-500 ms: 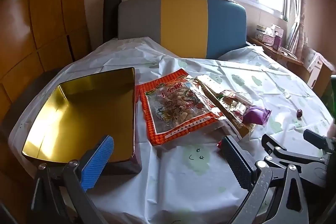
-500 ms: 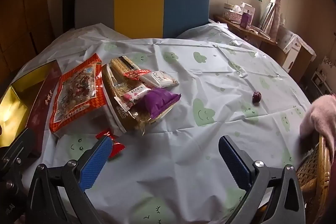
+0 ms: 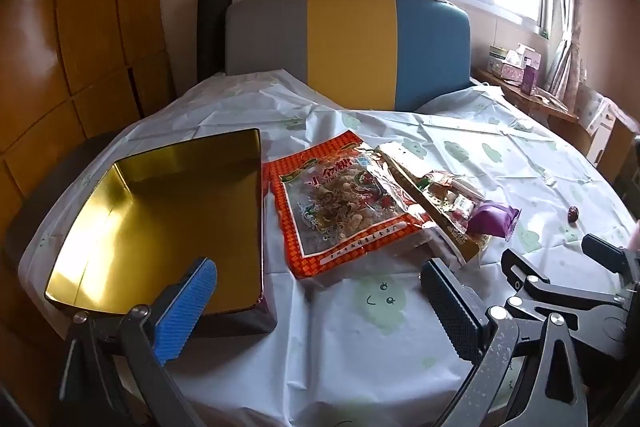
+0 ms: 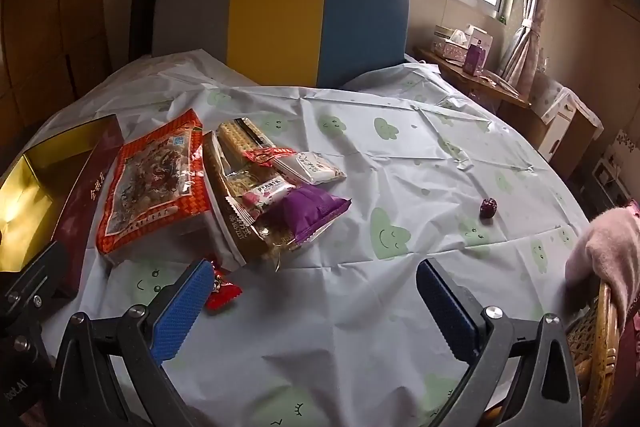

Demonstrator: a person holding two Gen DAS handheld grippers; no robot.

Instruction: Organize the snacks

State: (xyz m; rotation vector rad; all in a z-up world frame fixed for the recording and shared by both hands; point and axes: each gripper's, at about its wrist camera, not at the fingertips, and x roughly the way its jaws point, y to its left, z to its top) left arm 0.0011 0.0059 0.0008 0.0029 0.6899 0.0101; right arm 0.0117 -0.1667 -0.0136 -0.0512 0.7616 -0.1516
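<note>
A gold-lined box sits empty at the left edge of the table, its maroon side wall toward the snacks, none of which has gone in. The left gripper hangs over the near edge with both pads spread wide and nothing between them, its blue pad in front of the box's near rim.

Just right of the box lies a flat orange bag, the largest item. Touching its right edge is a loose heap: a long gold cracker pack, a white packet leaning at the heap's far side, a pink-and-white packet and a purple packet on top. A small red candy lies apart at the near edge, right beside the blue pad of the right gripper, which is likewise wide apart and empty.

Farther right, well apart from everything, a dark red date rests alone on the cloth (a stray that will want a separate trip). A pink cloth drapes a wicker chair at the table's right edge.

By the look of it, the sorting has not begun: every snack is still on the table, and the box awaits its first.
</note>
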